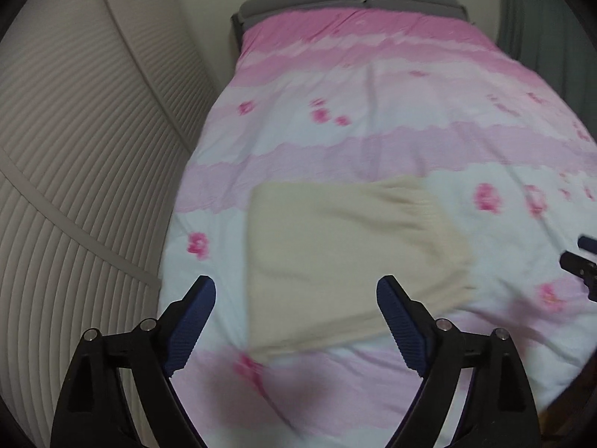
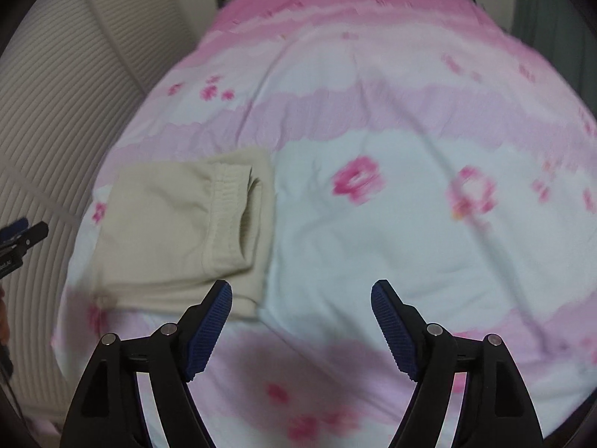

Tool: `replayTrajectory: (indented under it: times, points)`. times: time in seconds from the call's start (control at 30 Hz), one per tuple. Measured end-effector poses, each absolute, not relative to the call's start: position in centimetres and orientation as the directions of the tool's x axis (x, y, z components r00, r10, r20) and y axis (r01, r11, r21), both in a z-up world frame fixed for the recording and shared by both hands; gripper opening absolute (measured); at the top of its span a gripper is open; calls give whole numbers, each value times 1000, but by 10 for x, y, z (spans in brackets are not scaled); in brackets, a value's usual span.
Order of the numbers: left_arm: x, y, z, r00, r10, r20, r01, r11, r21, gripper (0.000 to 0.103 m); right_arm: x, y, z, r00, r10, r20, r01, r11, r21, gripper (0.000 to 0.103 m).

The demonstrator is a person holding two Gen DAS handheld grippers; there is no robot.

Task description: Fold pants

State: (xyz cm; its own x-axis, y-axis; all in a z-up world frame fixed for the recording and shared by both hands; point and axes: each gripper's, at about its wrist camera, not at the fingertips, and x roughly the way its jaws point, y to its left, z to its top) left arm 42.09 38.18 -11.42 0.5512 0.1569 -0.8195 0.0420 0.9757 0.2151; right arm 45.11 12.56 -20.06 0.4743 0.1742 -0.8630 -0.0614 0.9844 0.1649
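Near the foot edge of the bed (image 1: 373, 119), toward its left side by the ribbed wall panel (image 1: 74, 149), the cream pants (image 1: 347, 261) lie folded into a compact, roughly rectangular stack on the pink-and-white flowered cover. No earlier fold lines can be checked, but the bundle looks layered, with the elastic waistband (image 2: 227, 201) turned up on top and facing the right side of the bed.

Both tools hang above the cover, angled down, and neither touches the cloth. The left gripper (image 1: 296, 321) stands with its jaws wide apart and nothing between them; the pants sit just ahead of it, almost centred between its fingers. The right gripper (image 2: 301, 321) is likewise spread and empty, and the pants lie ahead and off to its left, past its left finger (image 2: 209, 328), with bare cover straight in front.

So the left hand is the nearer one and faces the bundle squarely. The stack's long axis seems to run across the bed, from the wall side toward the middle, though blur makes the far edge soft. Judging from how things lie, the folding looks finished or nearly so; any further tidy-up would fall most naturally to the left hand.
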Motion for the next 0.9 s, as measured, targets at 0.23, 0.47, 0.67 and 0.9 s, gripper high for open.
replayTrajectory:
  times: [0.23,0.47,0.67,0.9]
  points:
    - [340,249,-61,640,117,-759,90,970,225,97,394,53,-119,560,194,-805,-134,981,143,90]
    - [273,139,-18,685,38,-728,123,978,166,98,316,-29,-57,654,157,-740,-122,987,101,90]
    - [218,66,15,726,-7,-687,118,986,115,100,253,-92,-24,696,171,-698,-131,985,110,90]
    - [176,18,42,750,-55,-660,160,982,100,100,191,-149,2,730,155,-666,-109,988,110,90]
